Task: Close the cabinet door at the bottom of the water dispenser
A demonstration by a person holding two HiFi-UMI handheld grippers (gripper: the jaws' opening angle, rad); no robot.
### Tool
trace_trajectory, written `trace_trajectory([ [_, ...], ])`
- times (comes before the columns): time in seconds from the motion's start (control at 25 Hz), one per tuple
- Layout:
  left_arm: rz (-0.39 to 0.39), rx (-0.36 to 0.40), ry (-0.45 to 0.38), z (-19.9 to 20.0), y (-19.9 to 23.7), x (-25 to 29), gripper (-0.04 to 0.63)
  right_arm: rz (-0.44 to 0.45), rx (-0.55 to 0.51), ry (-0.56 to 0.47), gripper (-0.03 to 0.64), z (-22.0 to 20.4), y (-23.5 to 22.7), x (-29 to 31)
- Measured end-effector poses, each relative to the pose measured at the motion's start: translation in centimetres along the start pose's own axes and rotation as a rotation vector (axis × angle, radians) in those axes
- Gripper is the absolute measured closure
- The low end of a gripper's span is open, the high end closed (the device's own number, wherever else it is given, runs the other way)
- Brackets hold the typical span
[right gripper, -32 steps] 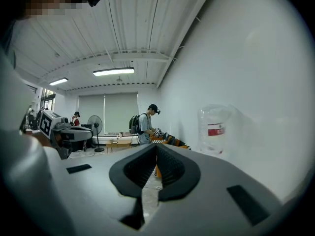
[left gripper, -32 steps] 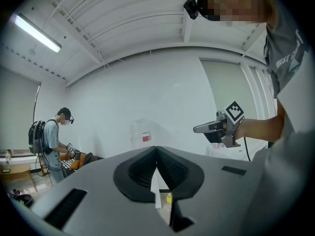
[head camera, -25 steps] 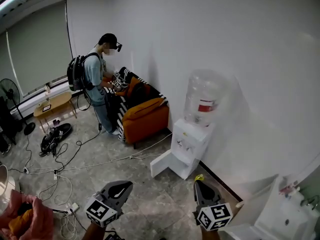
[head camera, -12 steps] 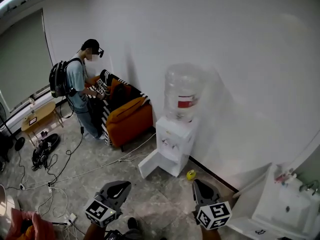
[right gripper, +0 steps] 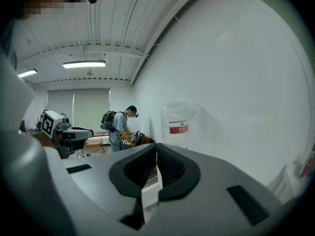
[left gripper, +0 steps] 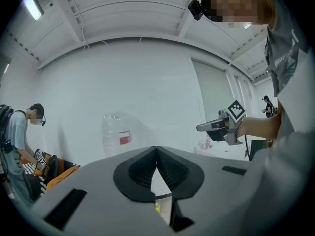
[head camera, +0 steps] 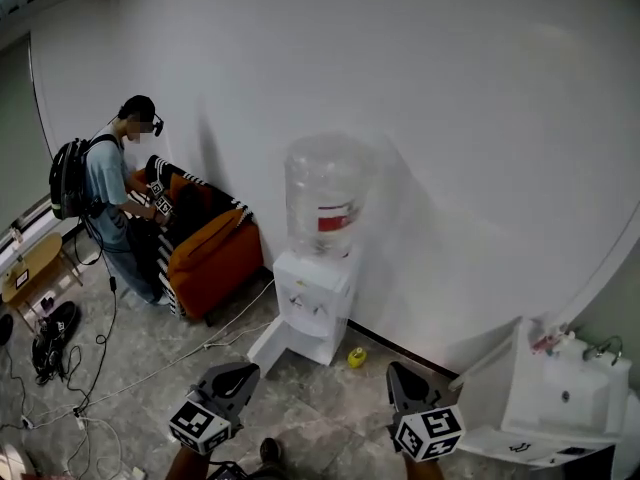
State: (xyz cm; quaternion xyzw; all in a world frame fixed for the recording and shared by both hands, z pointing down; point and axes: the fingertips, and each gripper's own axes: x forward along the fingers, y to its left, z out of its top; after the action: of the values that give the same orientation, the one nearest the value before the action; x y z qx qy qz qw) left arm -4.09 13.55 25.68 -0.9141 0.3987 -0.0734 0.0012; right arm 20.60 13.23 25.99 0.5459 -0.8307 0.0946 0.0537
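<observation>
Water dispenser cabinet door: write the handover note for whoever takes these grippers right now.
Left gripper: shut, empty.
Right gripper: shut, empty.
Both are held low, well short of the water dispenser.
Cabinet door: open, swung out leftward from the dispenser's base in the head view. A small yellow thing lies right of the base.
Done: nothing; neither gripper touches the door.
Left: step in and push the door shut, probably with the left gripper, the nearer one.

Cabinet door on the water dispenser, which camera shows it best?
The head view: the cabinet door stands open at the water dispenser's base. Both gripper views show mainly the bottle; their own bodies largely hide the base.
</observation>
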Motion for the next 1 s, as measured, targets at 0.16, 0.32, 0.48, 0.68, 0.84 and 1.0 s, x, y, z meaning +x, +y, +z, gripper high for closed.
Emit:
trace_trajectory([
  [0.16,-0.074,0.004,-0.010,-0.2,3.6,2.1,0.578,-0.050,0.009,0.003,0.589,0.7,0.6,3.0],
  [0.32,-0.106,-0.009,-0.016,-0.3,7.3,3.8,0.578,-0.097,-0.014,0.000,0.589,2.2,1.2,5.6],
  [0.48,-0.155,0.001,-0.030,-0.1,9.8,5.1,0.578,-0.114,-0.019,0.001,0.589,2.7,2.5,8.4],
  [0.68,-0.172,-0.023,-0.040,-0.3,13.5,6.5,0.578,-0.139,-0.020,0.025,0.589,3.1,3.2,11.4],
  [0.84,-0.202,-0.043,-0.068,0.1,15.2,7.7,0.578,-0.169,-0.032,0.035,0.589,3.7,3.4,13.3],
  [1.0,-0.233,-0.045,-0.080,-0.3,16.9,8.7,0.578,-0.187,-0.047,0.046,0.589,3.9,3.8,15.2],
])
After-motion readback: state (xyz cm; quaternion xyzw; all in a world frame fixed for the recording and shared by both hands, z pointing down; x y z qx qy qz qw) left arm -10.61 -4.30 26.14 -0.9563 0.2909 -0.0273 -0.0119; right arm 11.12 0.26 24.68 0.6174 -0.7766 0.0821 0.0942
